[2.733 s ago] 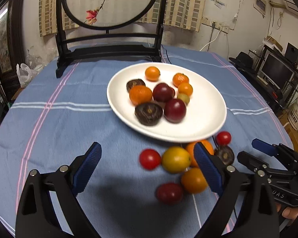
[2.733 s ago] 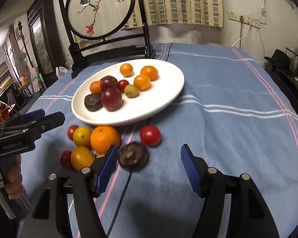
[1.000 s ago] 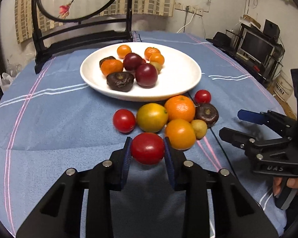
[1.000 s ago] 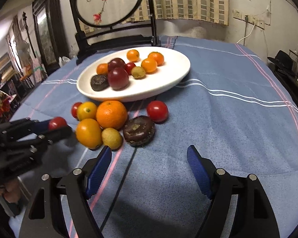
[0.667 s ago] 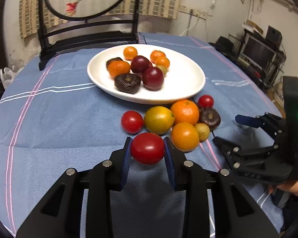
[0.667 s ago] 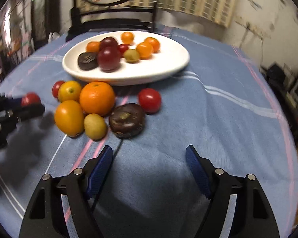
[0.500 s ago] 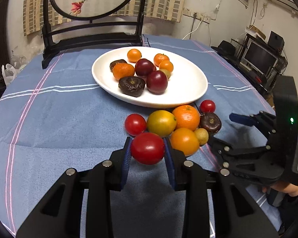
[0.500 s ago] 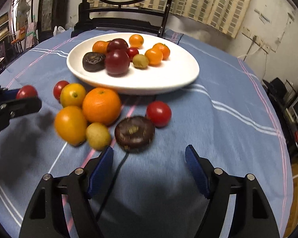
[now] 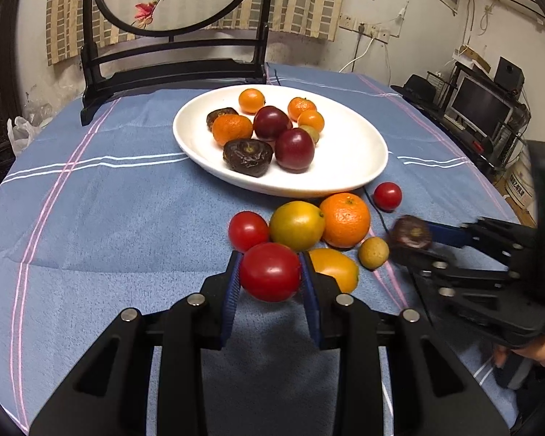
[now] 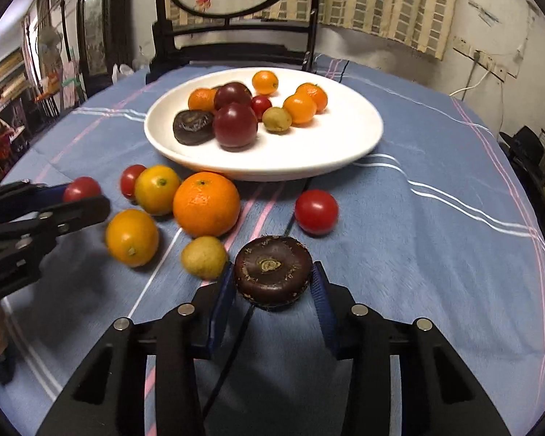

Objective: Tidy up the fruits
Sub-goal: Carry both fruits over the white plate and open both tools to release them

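Setting: lived-in home room. Evidence: round table under blue striped cloth (image 9: 91, 200); carved dark-wood screen stand (image 9: 174, 69) upper centre; woven wall hanging (image 10: 388, 3); monitor (image 9: 481, 105) on cluttered shelving, right edge; wall sockets (image 9: 361, 29).

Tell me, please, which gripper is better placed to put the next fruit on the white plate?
Left, probably. The left gripper is already shut on a red tomato, lifted and aimed at the white plate. The right gripper is only now closing around the dark brown fruit.
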Demonstrator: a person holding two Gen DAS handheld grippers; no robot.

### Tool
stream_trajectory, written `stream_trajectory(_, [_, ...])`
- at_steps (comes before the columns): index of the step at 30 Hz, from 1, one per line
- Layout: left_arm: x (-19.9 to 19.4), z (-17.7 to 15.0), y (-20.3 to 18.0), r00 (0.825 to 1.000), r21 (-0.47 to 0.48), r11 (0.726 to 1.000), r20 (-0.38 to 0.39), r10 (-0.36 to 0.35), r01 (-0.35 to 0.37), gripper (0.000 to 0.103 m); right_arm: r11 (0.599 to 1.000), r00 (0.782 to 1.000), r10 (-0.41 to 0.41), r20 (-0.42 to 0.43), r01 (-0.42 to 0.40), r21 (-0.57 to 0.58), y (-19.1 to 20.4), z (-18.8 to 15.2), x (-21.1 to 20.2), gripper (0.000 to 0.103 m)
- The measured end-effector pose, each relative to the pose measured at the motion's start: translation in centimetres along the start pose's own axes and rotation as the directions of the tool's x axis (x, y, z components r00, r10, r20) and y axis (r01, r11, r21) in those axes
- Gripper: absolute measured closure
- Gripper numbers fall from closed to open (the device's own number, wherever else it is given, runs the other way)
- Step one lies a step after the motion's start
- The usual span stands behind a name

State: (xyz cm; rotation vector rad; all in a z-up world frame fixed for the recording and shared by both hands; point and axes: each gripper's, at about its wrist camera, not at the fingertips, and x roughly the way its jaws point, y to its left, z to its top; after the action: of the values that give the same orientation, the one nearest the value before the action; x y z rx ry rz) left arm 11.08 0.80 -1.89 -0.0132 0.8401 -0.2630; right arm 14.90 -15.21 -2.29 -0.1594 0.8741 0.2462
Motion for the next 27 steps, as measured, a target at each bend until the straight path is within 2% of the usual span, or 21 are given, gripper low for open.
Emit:
stream_trajectory(3, [-0.5, 0.4, 0.1, 1.0, -0.019, 1.0, -0.012, -0.011, 0.011, 0.072, 1.0, 0.999, 0.013, 0.035, -0.014, 0.018, -0.6, -0.1, -1.9, 0.06])
stream_trajectory(6, [-1.6, 1.4, -0.2, 1.0, 0.014, 1.0, 0.007, -0.01, 0.01, 0.072, 1.0, 0.996, 0.024, 0.09, -0.026, 0.017, -1.2, 0.9, -3.9, 0.06])
stream_trajectory(12, [-2.4, 6.4, -0.6, 0.998, 0.053, 0.998, 0.062, 0.029, -0.032, 0.072, 0.999, 0.983, 0.023, 0.181, -0.028, 0.022, -1.7, 5.0, -4.7, 0.06])
stream_trajectory(14, [-1.4, 8.4, -0.5, 0.996, 0.051, 0.997, 0.072, 0.056, -0.06, 0.072, 0.998, 0.983, 0.036, 0.178, -0.043, 0.038, -1.9, 6.5, -3.6, 0.06])
stream_trajectory(18, [1.3, 10.7, -0.1, 0.997, 0.023, 0.998, 0.055, 0.063, -0.064, 0.072, 0.998, 0.989, 0.026, 0.148, -0.033, 0.047, -2.1, 8.1, -0.9, 0.06])
stream_trajectory(27, [8.1, 12.6, 1.2, 0.993, -0.025, 0.993, -0.043, 0.112, -0.113, 0.072, 0.999, 0.999, -0.011, 0.037, 0.009, 0.039, -3.0, 10.1, 5.5, 0.06])
